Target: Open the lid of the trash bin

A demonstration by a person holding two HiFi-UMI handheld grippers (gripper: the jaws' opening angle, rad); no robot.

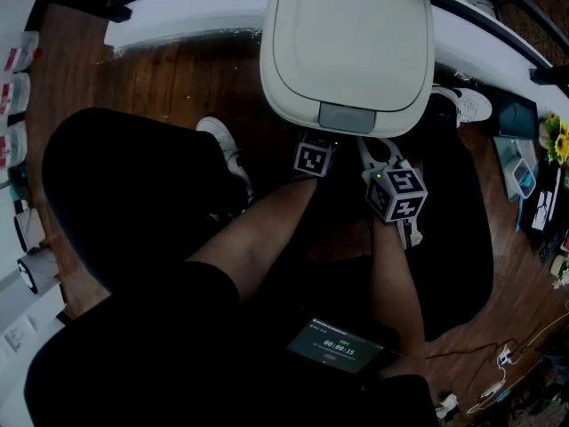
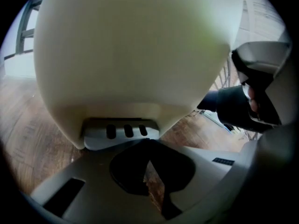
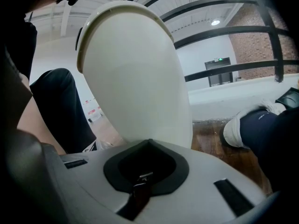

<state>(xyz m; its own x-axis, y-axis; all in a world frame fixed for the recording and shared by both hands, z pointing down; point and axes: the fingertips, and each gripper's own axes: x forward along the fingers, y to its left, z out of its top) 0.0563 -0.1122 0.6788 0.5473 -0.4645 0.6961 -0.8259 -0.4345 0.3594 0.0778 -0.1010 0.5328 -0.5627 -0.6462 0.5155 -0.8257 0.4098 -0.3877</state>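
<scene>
In the head view, a dark wooden plank floor [image 1: 160,78] fills the upper left of the frame. A white sneaker [image 1: 222,145] rests on it left of centre.

At top centre stands a cream-white plastic trash bin [image 1: 351,43] with rounded corners. Its lid lies flat and shut. A small grey latch tab [image 1: 347,116] sits on the lid's near edge.

Just below the tab is the left marker cube [image 1: 313,158], and the right marker cube [image 1: 396,194] is lower and to its right. The person's bare legs [image 1: 258,238] run down from the cubes towards the lower frame. A dark tablet with a green timer readout [image 1: 342,345] rests at lower centre.

A second white shoe [image 1: 467,105] shows at the upper right, beside the bin. Yellow flowers [image 1: 558,139] peek in at the right edge.

In the left gripper view, the left gripper [image 2: 148,144] has its claw pressed together at the tips. Only a thin wedge of floor shows behind them, and nothing is held. The tips sit just below the grey tab, and the pale bin fills the frame above.

In the right gripper view, the right gripper [image 3: 148,143] also has its claw pressed together and empty. Its tips lie close against the bin's smooth side, and contact cannot be judged.
</scene>
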